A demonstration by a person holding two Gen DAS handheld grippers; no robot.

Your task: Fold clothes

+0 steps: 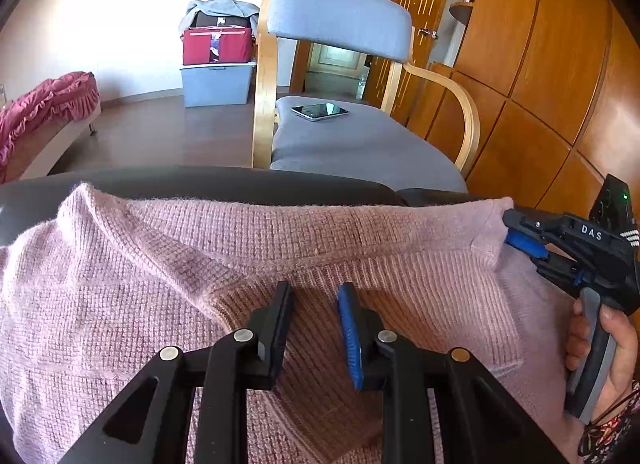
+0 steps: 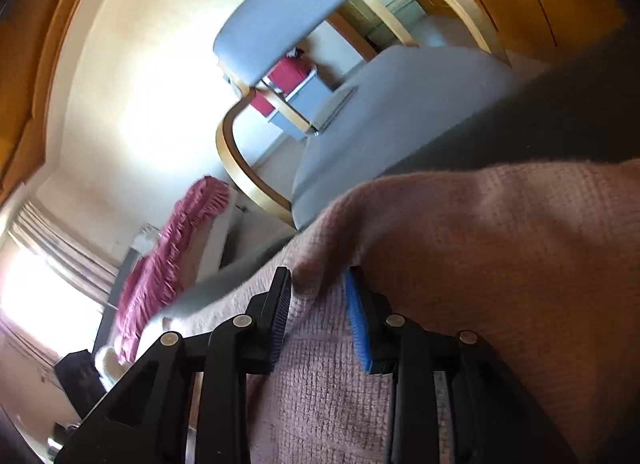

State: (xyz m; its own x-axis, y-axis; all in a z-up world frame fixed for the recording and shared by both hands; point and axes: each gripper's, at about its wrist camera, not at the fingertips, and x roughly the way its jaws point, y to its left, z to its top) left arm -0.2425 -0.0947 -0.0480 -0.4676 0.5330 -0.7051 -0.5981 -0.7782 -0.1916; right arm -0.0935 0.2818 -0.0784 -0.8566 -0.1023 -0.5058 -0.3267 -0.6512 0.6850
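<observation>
A pink knitted sweater (image 1: 160, 264) lies spread over a dark tabletop (image 1: 200, 184), its far edge folded along the table's back. My left gripper (image 1: 314, 292) hovers just above the ribbed middle of the sweater, fingers apart, and only the flat knit shows in the gap. My right gripper (image 1: 512, 232), held by a hand (image 1: 616, 344), is at the sweater's far right corner. In the right wrist view, which is rolled over, a thick fold of the sweater (image 2: 500, 244) fills the space between the fingertips of that gripper (image 2: 318, 284), which is shut on it.
A grey armchair (image 1: 340, 16) with bent wooden arms stands just behind the table, a phone (image 1: 319, 110) on its seat. Wooden wardrobe doors (image 1: 540, 64) line the right. A red box (image 1: 218, 44) sits on a grey bin (image 1: 216, 84) by the wall. A bed with a red cover (image 1: 48, 104) is at left.
</observation>
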